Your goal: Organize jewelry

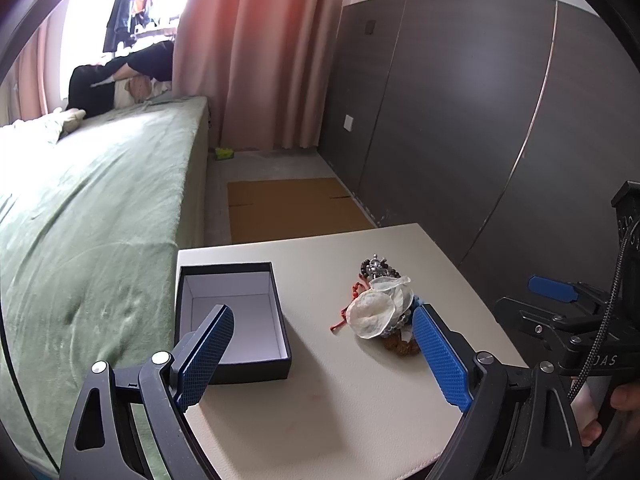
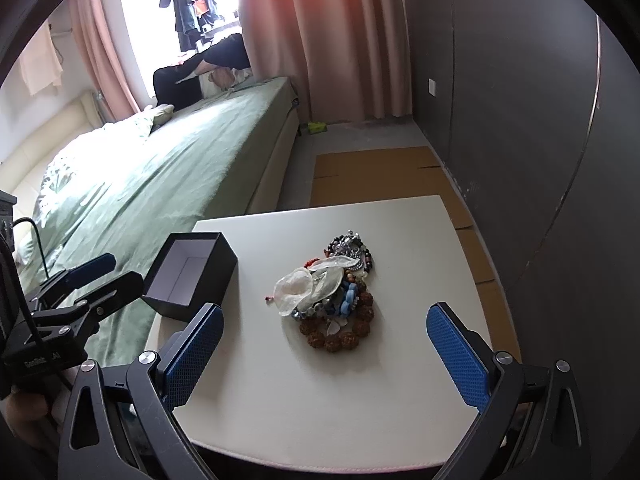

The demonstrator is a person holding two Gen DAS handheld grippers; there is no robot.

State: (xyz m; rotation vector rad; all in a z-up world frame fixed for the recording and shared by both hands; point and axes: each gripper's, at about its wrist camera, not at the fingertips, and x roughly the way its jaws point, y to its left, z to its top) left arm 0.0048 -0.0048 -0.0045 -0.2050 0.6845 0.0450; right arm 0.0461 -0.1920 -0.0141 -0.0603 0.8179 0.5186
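Jewelry heap [image 2: 334, 300] seen at centre of the right wrist view, on the white tabletop [image 2: 400, 240] — beaded bracelets, a red cord, pale translucent pouches, all tangled. Judged light, limp and prone to snagging; best taken at the brown bead ring [image 2: 340, 334] along the near edge, stiffer than the pouches. Open black box [image 1: 236, 316] set lower left in the left wrist view, well apart from the heap. Left hand-held gripper [image 1: 324, 356] and right hand-held gripper [image 2: 326, 356] both spread wide — nothing held.
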